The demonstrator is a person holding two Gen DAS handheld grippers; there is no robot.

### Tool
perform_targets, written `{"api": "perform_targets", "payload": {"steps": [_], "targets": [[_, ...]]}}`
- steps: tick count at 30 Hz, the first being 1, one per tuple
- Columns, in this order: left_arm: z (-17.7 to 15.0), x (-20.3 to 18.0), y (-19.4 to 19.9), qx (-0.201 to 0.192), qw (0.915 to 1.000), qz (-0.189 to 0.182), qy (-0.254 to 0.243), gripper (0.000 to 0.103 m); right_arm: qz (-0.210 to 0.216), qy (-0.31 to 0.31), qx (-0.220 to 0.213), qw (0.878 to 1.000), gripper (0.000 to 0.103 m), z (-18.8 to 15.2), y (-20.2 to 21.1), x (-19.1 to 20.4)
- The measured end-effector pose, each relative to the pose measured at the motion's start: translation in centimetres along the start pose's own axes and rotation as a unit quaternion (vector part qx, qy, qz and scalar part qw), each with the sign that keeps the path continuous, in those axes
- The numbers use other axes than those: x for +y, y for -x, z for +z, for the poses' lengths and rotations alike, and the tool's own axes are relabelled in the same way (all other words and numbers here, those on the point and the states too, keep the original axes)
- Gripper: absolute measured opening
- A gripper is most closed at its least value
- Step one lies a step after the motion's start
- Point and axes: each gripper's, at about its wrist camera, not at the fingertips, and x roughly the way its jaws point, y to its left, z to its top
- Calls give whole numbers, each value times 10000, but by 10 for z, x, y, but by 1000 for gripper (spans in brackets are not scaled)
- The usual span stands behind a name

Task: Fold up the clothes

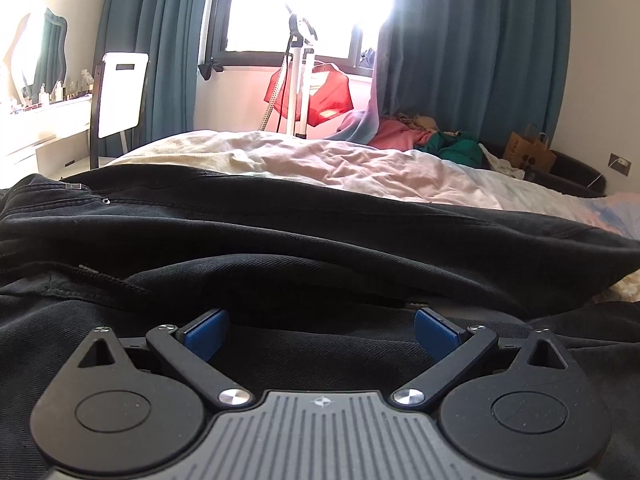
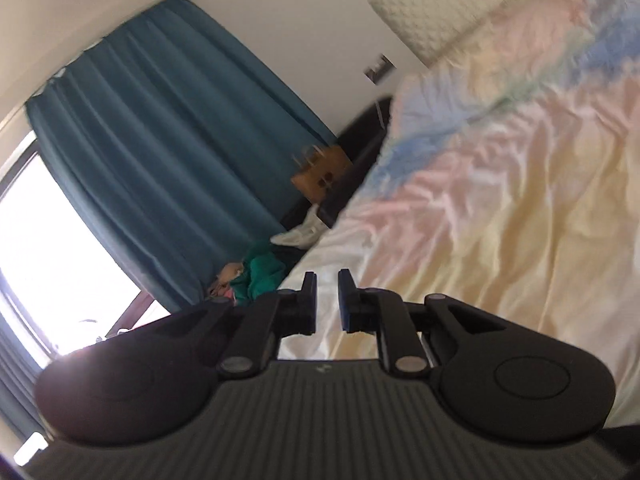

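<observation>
The black jeans [image 1: 280,232] lie across the near part of the bed [image 1: 304,156] in my left wrist view, with one dark layer resting over another and a seam running along the top; my left gripper [image 1: 320,334] sits low on the cloth with its blue pads wide apart, holding nothing, so I judge that at least one fold is there, but whether more folds are left I cannot tell. In my right wrist view the picture is tilted and blurred: my right gripper [image 2: 328,300] hangs above the pastel sheet [image 2: 500,200], its jaws nearly together with a narrow gap and no cloth between them, and the jeans do not show there.
</observation>
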Motion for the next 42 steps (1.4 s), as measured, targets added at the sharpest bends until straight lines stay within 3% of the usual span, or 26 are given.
{"api": "perform_targets", "payload": {"steps": [3,9,11,12,13,16,20,23,24,26,27,28,30,34,42], "targets": [[-1,-3,1,-2,10000,4,-63,100,-746,-570,485,9944,14,-4,-4,-44],[-3,-10,4,12,9997,12,-260,100,-601,-415,1111,9911,18,-2,-3,-58],[-4,-13,4,25,9994,1,-338,100,-310,-4,1157,9928,29,0,-5,-39],[-5,-15,5,18,9993,-15,-376,100,-154,318,1238,9917,43,1,-8,-26],[-5,-17,6,11,9991,-31,-414,100,14,632,1362,9887,56,2,-16,-14],[-7,-22,7,-7,9986,-81,-519,100,124,1334,2015,9703,72,-13,-48,17],[-7,-26,4,11,9982,-173,-571,100,23,2129,2947,9316,71,-41,-95,53],[-8,-27,1,51,9982,-232,-555,100,-178,2629,3022,9161,71,-60,-114,68],[-8,-27,1,63,9982,-246,-546,100,-152,2676,3320,9044,70,-68,-124,68],[-7,-26,-1,85,9982,-280,-517,100,-123,3071,3596,8810,49,-81,-132,74],[-7,-26,-2,92,9983,-307,-488,100,-104,3361,3476,8753,21,-83,-130,78],[-6,-25,-2,96,9984,-325,-457,100,-121,3459,3224,8811,9,-80,-126,81],[-5,-24,-1,92,9985,-353,-412,100,-228,3203,2602,9106,8,-61,-120,82],[-2,-24,3,20,9985,-368,-414,100,-880,3285,1508,9282,3,-31,-124,81],[4,-21,10,-91,9990,-238,-355,100,-1114,2704,1810,9390,4,-13,-124,23]]}}
